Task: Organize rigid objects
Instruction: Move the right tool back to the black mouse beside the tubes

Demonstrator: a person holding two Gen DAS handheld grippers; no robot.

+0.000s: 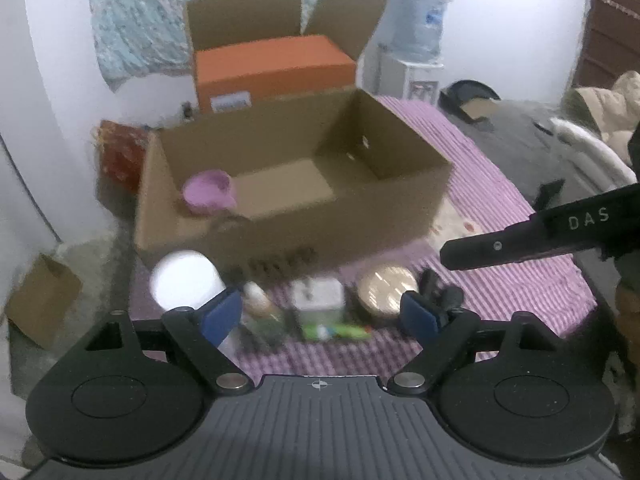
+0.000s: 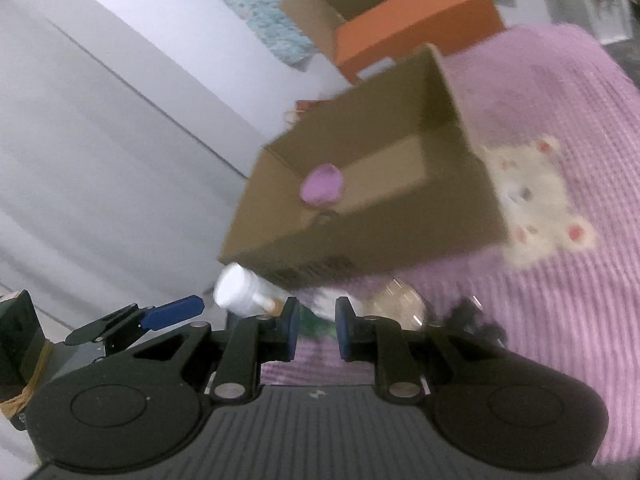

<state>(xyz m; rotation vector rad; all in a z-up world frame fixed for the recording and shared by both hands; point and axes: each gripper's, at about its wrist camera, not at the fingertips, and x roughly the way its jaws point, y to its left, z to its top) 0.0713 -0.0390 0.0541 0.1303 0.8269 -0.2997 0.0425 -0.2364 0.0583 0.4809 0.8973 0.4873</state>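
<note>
An open cardboard box point(image 1: 400, 200) stands on the purple striped blanket, with a purple cup point(image 1: 208, 192) inside at its left; both show in the right wrist view, box point(image 2: 400, 232) and cup point(image 2: 322, 184). In front of the box lie a white-capped bottle point(image 1: 184, 280), a small white box point(image 1: 318, 300), a round gold tin point(image 1: 386, 288) and a black clip point(image 1: 440, 292). My left gripper point(image 1: 320, 318) is open and empty above these items. My right gripper point(image 2: 317, 330) has its jaws narrowly apart with nothing between them; its finger also shows in the left wrist view point(image 1: 540, 236).
An orange box point(image 1: 276, 68) sits in a second open carton point(image 1: 248, 20) behind. A water dispenser point(image 1: 416, 40) stands at the back right. A small cardboard piece point(image 1: 40, 300) lies on the floor at left. A white wall point(image 2: 100, 140) runs along the left.
</note>
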